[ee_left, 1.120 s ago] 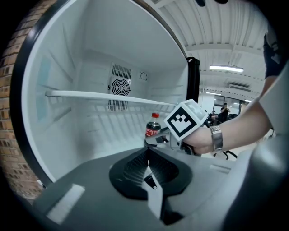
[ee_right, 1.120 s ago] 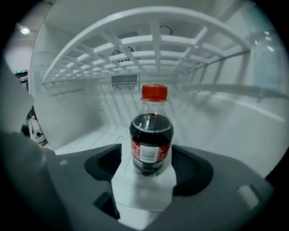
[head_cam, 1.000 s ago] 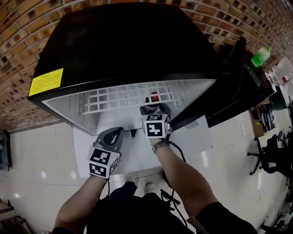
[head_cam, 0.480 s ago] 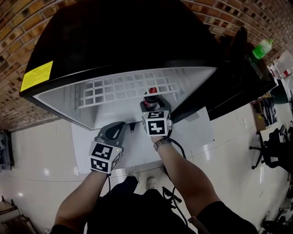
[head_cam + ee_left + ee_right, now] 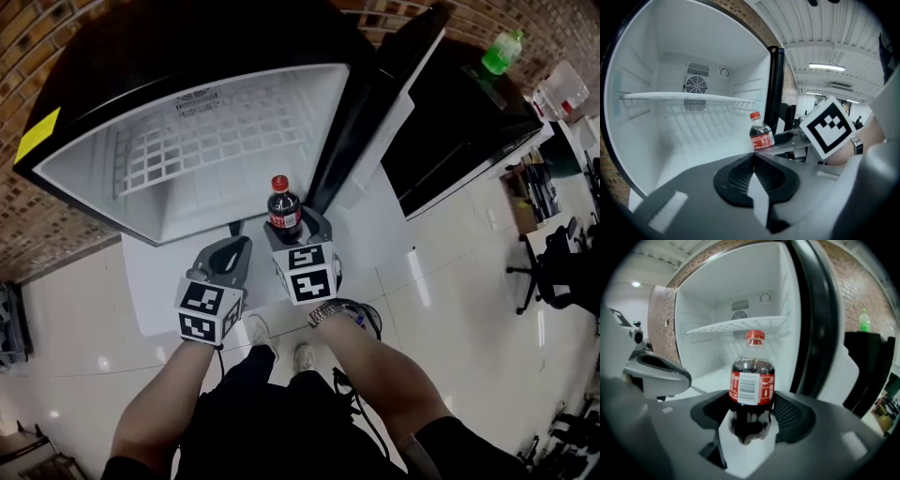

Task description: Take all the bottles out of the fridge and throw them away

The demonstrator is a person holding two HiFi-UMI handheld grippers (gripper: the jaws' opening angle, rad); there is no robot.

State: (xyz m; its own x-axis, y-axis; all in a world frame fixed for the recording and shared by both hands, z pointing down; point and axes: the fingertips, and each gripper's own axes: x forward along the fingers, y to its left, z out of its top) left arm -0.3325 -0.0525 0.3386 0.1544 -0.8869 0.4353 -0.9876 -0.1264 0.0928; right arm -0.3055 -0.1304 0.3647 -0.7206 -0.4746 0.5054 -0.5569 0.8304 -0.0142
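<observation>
1. Head view: a second ago my right gripper point(image 5: 292, 231) was reaching into the fridge point(image 5: 141, 204) at the cola bottle point(image 5: 283, 208). Its jaws have just been closing on it, and now the bottle stands upright between them, drawn out in front of the open compartment and over the floor. I judge the take-out step done for this bottle; throwing it away is what remains. My left gripper point(image 5: 238, 247) has come back alongside, just beside the right one, jaws together and empty. The wire shelf point(image 5: 206, 131) looks bare. The open door point(image 5: 380, 98) stands close on my right. A green bottle point(image 5: 502, 51) sits on a black cabinet point(image 5: 450, 127), well apart and outside the fridge. No bin shows here.

2. Left gripper view: my left gripper's point(image 5: 753, 158) tips meet with nothing between them. Past them the cola bottle point(image 5: 761, 133) rides in the right gripper point(image 5: 785, 139), at the mouth of the fridge. Inside I see only the shelf point(image 5: 686, 97) and the fan grille point(image 5: 695, 85), so the fridge may now be cleared.

3. Right gripper view: the bottle's point(image 5: 751, 380) lower body sits clamped between my right gripper's point(image 5: 750, 417) pads, red cap up. The door edge point(image 5: 816, 319) rises just right of it and could catch a swing that way; the left gripper point(image 5: 658, 373) hangs near on the other side.
</observation>
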